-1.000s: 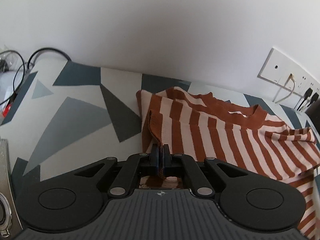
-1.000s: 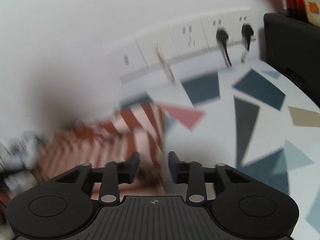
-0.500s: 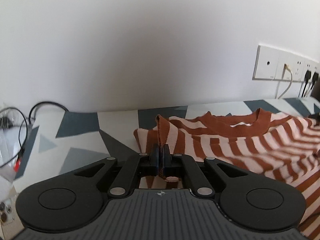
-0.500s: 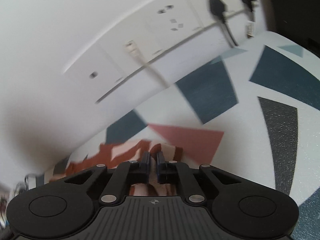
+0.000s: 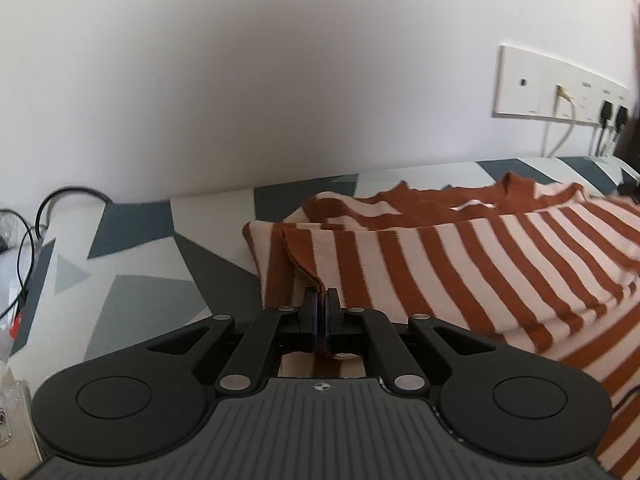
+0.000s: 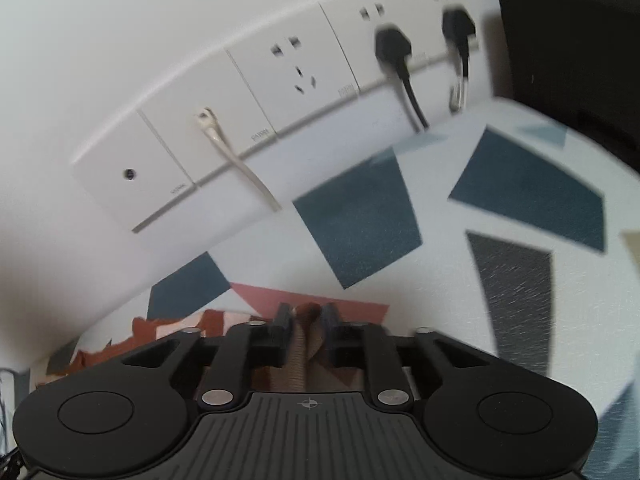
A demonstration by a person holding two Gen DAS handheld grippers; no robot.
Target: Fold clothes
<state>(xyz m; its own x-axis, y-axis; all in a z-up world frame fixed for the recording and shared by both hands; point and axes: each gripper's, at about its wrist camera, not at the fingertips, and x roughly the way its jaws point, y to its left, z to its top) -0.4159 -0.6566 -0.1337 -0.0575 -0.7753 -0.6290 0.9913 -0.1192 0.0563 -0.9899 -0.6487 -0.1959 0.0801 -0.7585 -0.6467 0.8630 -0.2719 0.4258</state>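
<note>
Gripper states came first: the left gripper [image 5: 321, 300] was pinched tight on the brown-edged hem of the striped sweater [image 5: 460, 256], its fingers nearly meeting with only the knit between them; the right gripper [image 6: 307, 320] stood a little wider, with a fold of the same brown-and-cream knit bunched between its fingers, though whether it truly clamped the cloth or merely straddled it could not be settled from that blurred view; the sweater lay on the patterned table [image 5: 152, 292], spreading from the left gripper toward 2 o'clock, its collar [image 5: 516, 186] near the wall; the lifted edge seemed partway through a fold toward the collar, so, as a judgement, doing it well called for both grippers to travel together at matching height, keep the hem taut between them, and lay it square along the stripes before letting go; the socket panel [image 6: 280, 92] sat at 12 o'clock in the right view; small print under each plate was too blurred to read, and no brand showed.
</note>
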